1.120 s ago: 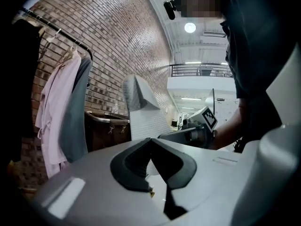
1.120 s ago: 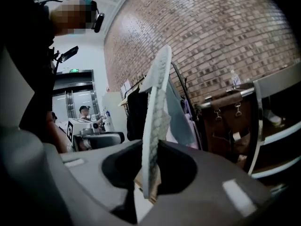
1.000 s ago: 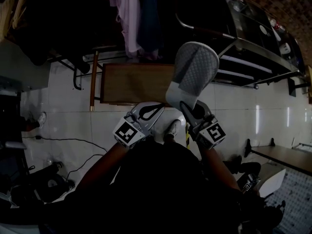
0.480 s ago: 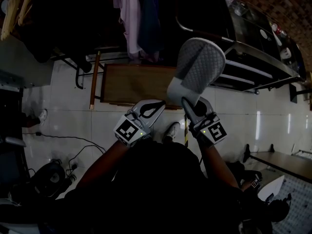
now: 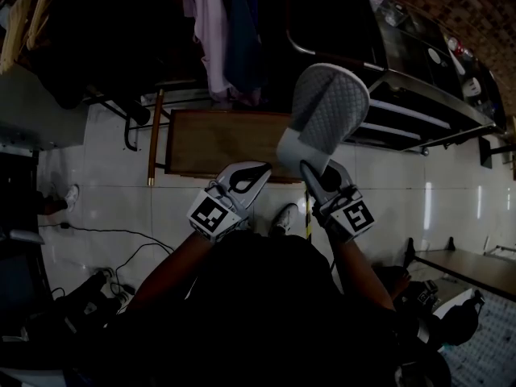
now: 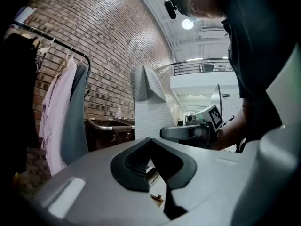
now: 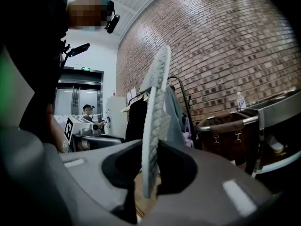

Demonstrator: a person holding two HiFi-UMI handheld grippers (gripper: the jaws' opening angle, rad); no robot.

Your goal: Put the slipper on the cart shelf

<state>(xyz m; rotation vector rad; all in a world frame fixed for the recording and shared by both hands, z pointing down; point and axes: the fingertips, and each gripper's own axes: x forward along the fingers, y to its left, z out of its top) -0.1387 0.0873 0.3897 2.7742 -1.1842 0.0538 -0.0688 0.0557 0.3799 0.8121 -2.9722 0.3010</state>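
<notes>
A grey slipper (image 5: 326, 113) with a textured sole stands upright in the air, heel end pinched in my right gripper (image 5: 310, 168). In the right gripper view the slipper (image 7: 155, 112) rises edge-on between the dark pads of that gripper (image 7: 150, 173). My left gripper (image 5: 246, 180) sits just left of it, shut and holding nothing; its own view shows the jaws of the left gripper (image 6: 151, 157) together, with the slipper (image 6: 146, 102) and right gripper (image 6: 188, 132) beyond. The dark metal cart (image 5: 403, 71) with its shelves lies ahead to the right.
A low wooden bench (image 5: 218, 139) lies on the white tile floor directly ahead. Clothes (image 5: 218, 22) hang on a rack above it. A brown hamper (image 7: 225, 126) hangs in the cart's frame. Cables (image 5: 121, 236) trail at the left; my shoe (image 5: 284, 214) shows between the grippers.
Both grippers have edged slightly forward and up together, carrying the slipper a little nearer the cart. The grip on the slipper is unchanged.
</notes>
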